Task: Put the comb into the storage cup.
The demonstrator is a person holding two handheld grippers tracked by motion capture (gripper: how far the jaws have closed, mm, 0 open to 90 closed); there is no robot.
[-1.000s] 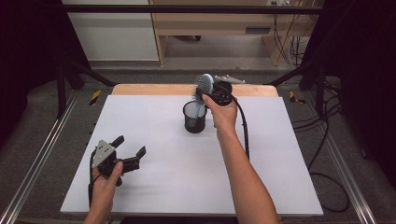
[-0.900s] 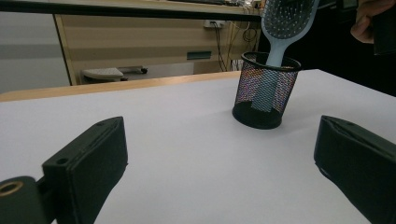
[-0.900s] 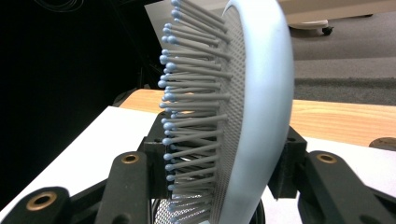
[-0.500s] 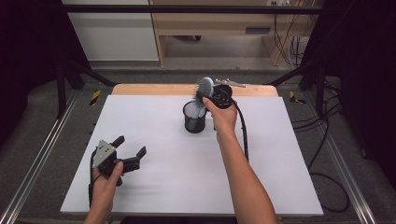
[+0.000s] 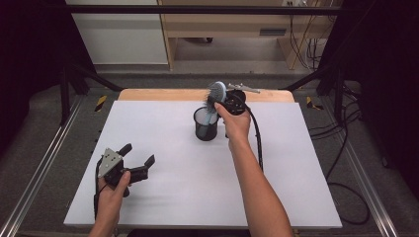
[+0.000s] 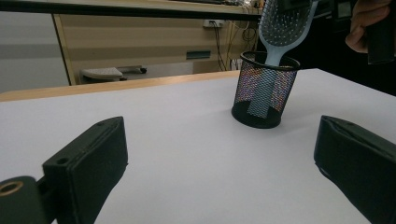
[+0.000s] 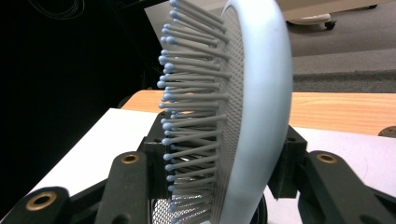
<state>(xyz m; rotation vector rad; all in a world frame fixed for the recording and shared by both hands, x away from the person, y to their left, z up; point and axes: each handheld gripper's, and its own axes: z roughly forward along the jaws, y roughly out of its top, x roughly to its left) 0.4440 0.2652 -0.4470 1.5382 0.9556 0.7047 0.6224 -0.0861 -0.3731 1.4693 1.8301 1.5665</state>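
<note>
A light blue hairbrush (image 5: pixel 216 93) stands with its handle inside a black mesh cup (image 5: pixel 206 126) at the back middle of the white table top (image 5: pixel 188 197). My right gripper (image 5: pixel 220 98) is shut on the brush head, one jaw on the bristles and one on the smooth back (image 7: pixel 252 93). In the left gripper view the cup (image 6: pixel 264 91) and hairbrush (image 6: pixel 285 23) stand far ahead to the right. My left gripper (image 5: pixel 138 153) rests low over the table at the front left, open, with nothing between its jaws.
A wooden strip (image 5: pixel 163 94) runs along the table's far edge. Metal rails (image 5: pixel 44 163) flank the left and right sides. A black cable (image 5: pixel 258 138) trails from the right gripper along the forearm. More cables (image 5: pixel 346 143) lie on the floor at right.
The right gripper and the brush head have sunk slightly toward the cup. The left gripper has stayed where it was.
</note>
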